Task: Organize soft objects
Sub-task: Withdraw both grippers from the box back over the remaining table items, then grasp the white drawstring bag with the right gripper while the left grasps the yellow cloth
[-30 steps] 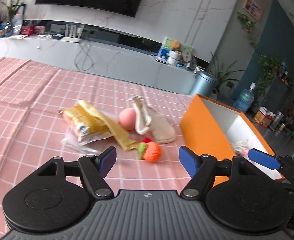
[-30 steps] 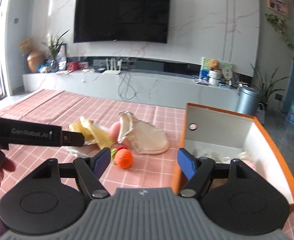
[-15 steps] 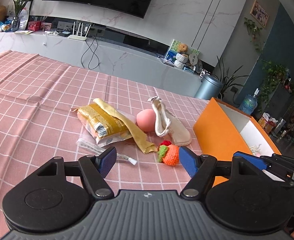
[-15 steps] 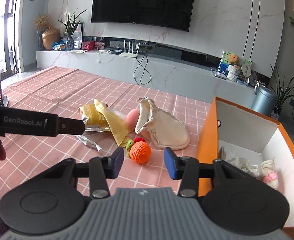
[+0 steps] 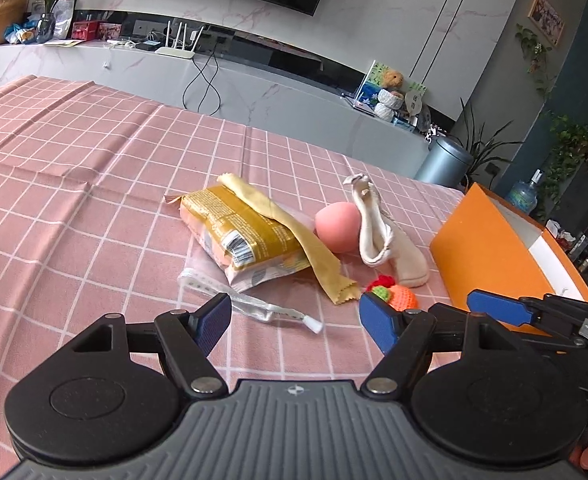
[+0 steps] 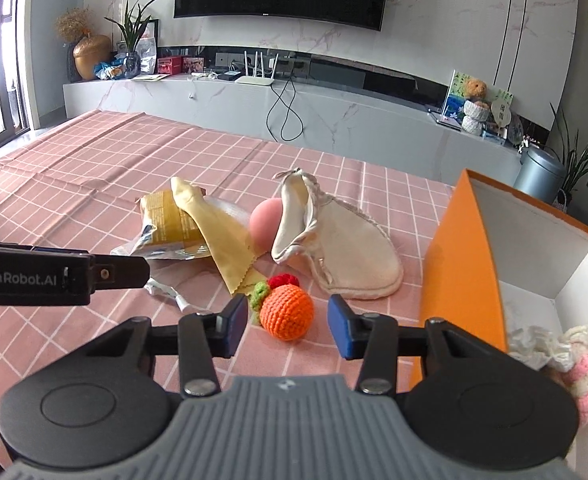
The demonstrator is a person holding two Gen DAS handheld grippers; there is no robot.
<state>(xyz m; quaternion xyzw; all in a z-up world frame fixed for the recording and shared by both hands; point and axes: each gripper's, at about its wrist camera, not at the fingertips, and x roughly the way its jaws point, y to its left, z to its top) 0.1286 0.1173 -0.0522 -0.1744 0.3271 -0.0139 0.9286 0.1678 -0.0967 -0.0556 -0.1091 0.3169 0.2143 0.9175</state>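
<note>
Since a second ago, right gripper (image 6: 288,320) narrowed from wide and advanced from the box mouth to the orange ball; left gripper (image 5: 295,318) drew back from the pile.

Cloth (image 5: 74,184): pink check, covers table.
Box (image 6: 457,264): orange, white inside, right side; holds white fabric (image 6: 533,346) and pink knit toy (image 6: 583,376).
Pouch (image 6: 345,244): cream, centre, mouth leaning on pink egg (image 6: 264,224).
Packet (image 5: 246,236): gold, left of egg, yellow strip (image 5: 294,236) draped across it.
Ball (image 6: 287,311): orange crochet, green-red top, near side of pile.
Right gripper: half open, fingers flanking ball, apart from it.
Left gripper: wide, holding nothing, above white wrapper (image 5: 250,306).
</note>
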